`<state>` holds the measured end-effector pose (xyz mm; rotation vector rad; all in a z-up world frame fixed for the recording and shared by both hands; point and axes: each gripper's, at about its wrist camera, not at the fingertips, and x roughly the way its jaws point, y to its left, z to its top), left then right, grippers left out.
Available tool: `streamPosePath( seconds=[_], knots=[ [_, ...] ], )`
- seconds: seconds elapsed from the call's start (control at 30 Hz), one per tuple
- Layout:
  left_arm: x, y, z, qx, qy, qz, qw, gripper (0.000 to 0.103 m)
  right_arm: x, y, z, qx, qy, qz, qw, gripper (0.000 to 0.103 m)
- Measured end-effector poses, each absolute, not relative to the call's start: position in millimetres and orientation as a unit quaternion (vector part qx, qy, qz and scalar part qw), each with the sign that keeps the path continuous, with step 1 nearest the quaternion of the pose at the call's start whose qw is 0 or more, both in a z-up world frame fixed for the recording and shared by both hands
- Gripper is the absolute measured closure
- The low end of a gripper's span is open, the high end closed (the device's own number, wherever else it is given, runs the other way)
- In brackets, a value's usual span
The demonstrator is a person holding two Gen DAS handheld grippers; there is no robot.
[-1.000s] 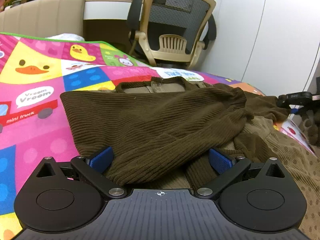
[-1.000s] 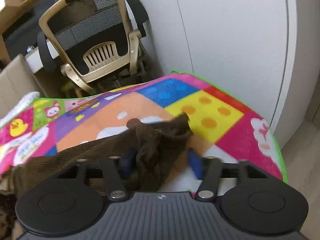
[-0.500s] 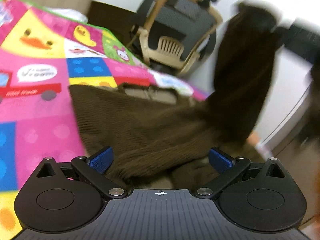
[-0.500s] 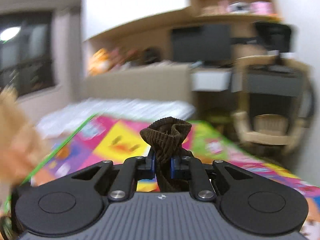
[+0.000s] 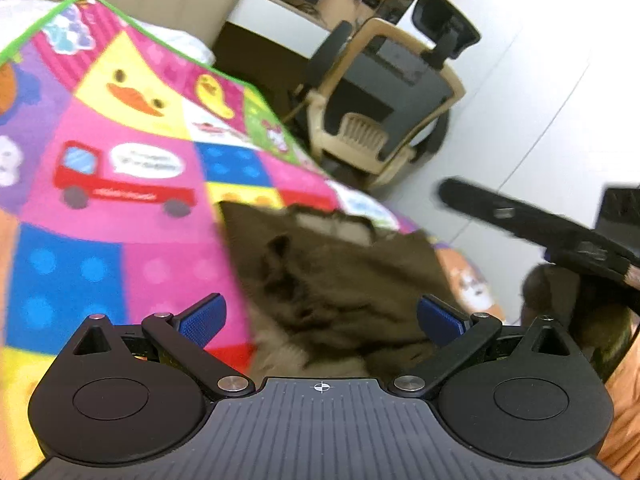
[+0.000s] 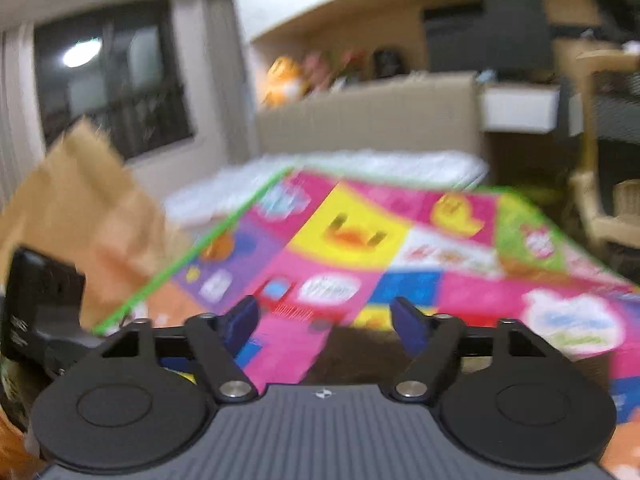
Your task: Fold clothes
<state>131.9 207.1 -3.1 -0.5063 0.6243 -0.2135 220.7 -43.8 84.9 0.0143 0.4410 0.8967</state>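
Observation:
A dark brown ribbed sweater [image 5: 340,280] lies bunched on the colourful play mat [image 5: 120,208], blurred by motion. My left gripper [image 5: 318,316] hangs open just above its near edge, blue pads wide apart, nothing between them. The right gripper's black body [image 5: 540,224] shows at the right of the left wrist view. In the right wrist view my right gripper [image 6: 324,322] is open and holds nothing; a dark patch of the brown sweater [image 6: 360,354] sits low between its fingers, over the mat [image 6: 400,248].
A beige and black office chair [image 5: 384,100] stands past the mat's far edge by a white wall. A tan headboard [image 6: 368,116] and white bedding [image 6: 340,164] border the mat. Orange cloth [image 6: 80,200] fills the left of the right wrist view.
The right gripper, shut on a sweater sleeve half a second ago, has let go and is open. The sleeve has dropped onto the sweater. Both cameras have swung.

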Motion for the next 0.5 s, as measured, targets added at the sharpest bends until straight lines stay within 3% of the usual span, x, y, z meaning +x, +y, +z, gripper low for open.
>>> streamPosePath(
  seconds=[0.17, 0.27, 0.33, 0.43, 0.5],
  knots=[
    [169.6, 188.7, -14.4, -0.250, 0.328, -0.083, 0.907, 0.000, 218.6, -116.0, 72.2, 0.041, 0.188, 0.335, 0.922, 0.020],
    [188.8, 187.2, -29.6, -0.258, 0.349, -0.045, 0.900, 0.006, 219.3, -150.7, 39.9, 0.082, 0.203, 0.294, 0.930, 0.020],
    [199.1, 185.6, -38.5, -0.256, 0.363, -0.021, 0.896, 0.025, 222.2, -172.6, 17.4, 0.117, 0.216, 0.270, 0.931, 0.020],
    [206.7, 178.3, -43.8, -0.228, 0.374, 0.000, 0.899, 0.043, 230.5, -194.8, -14.2, 0.171, 0.242, 0.237, 0.925, 0.020],
    [207.6, 172.8, -35.0, -0.196, 0.364, 0.004, 0.910, 0.072, 235.0, -206.1, -27.1, 0.191, 0.254, 0.221, 0.922, 0.020]
  ],
)
